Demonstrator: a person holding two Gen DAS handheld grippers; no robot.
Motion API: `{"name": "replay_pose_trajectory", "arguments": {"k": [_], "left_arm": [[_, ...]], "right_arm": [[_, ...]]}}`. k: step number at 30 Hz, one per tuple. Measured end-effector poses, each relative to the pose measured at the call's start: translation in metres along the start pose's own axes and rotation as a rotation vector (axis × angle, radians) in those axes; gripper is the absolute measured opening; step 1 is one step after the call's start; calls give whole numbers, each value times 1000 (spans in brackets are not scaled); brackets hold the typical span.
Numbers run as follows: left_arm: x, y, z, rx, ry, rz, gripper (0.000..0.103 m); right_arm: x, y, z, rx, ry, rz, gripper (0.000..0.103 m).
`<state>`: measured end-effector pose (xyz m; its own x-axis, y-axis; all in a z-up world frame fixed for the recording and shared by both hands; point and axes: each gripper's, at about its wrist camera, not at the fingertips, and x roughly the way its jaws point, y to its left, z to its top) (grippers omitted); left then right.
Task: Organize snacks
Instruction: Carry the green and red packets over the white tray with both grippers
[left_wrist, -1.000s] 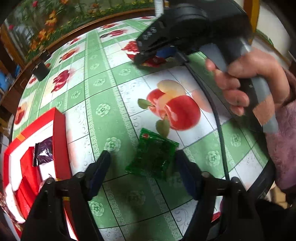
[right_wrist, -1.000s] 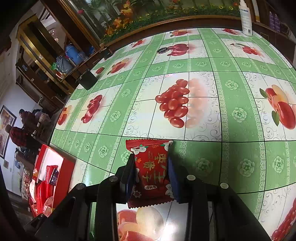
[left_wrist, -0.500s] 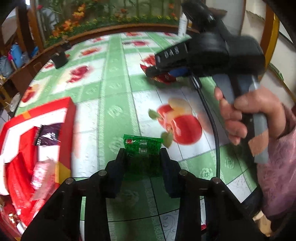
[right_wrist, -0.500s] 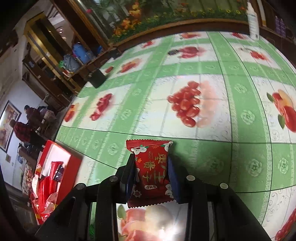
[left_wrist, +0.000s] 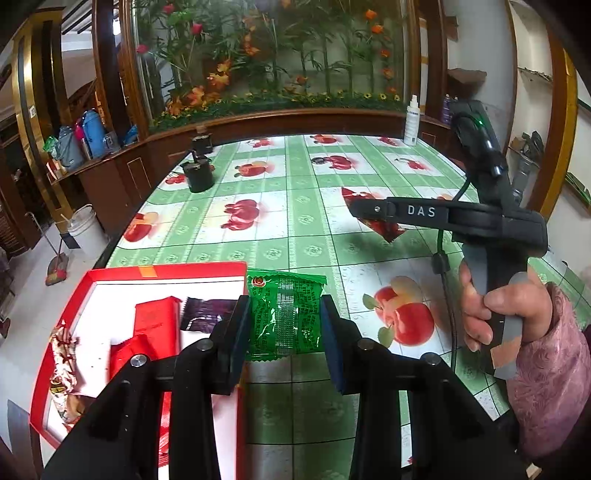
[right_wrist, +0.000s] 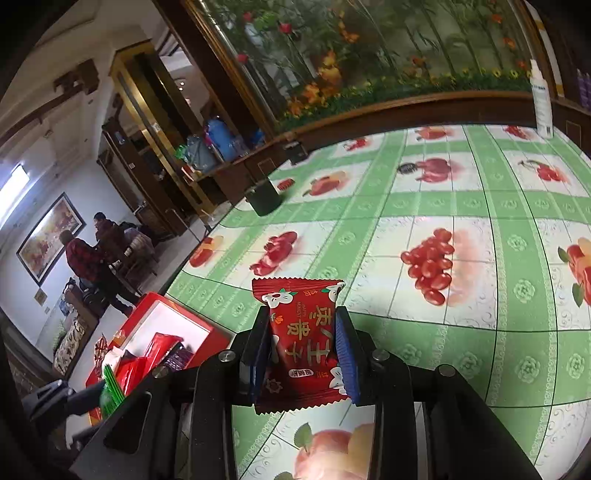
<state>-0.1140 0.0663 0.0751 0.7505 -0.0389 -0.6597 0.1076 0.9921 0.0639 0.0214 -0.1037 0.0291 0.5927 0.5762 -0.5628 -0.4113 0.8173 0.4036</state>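
My left gripper (left_wrist: 286, 325) is shut on a green snack packet (left_wrist: 285, 312) and holds it above the table, at the right wall of a red box (left_wrist: 166, 269) with a white inside. The box holds red packets (left_wrist: 153, 325), a dark purple packet (left_wrist: 207, 312) and other wrapped snacks. My right gripper (right_wrist: 303, 347) is shut on a red snack packet (right_wrist: 301, 343) with white flowers and holds it above the table. That gripper also shows in the left wrist view (left_wrist: 373, 216), to the right and farther back. The red box shows low left in the right wrist view (right_wrist: 162, 332).
The table has a green and white fruit-print cloth (left_wrist: 303, 236). A black cup (left_wrist: 199, 177) stands at its far left. A white spray bottle (left_wrist: 411, 122) stands at the far right corner. A wooden ledge with plants runs behind the table. People stand in the room to the left (right_wrist: 88, 254).
My left gripper closed on the green packet, lifted it off the table and carried it left to the red box's edge. My right gripper kept its red packet and rose.
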Motion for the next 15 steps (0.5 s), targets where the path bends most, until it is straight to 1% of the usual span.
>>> {"name": "replay_pose_trajectory", "arguments": {"k": [2, 7, 15], "left_arm": [[-1, 1, 1, -5, -4, 2, 34], [-5, 3, 2, -14, -13, -8, 34], [-9, 6, 2, -21, -19, -39, 34]], "right_arm": [[-1, 1, 0, -4, -13, -1, 34], [1, -3, -1, 6, -12, -20, 34], [-3, -6, -4, 9, -41, -49, 34]]}}
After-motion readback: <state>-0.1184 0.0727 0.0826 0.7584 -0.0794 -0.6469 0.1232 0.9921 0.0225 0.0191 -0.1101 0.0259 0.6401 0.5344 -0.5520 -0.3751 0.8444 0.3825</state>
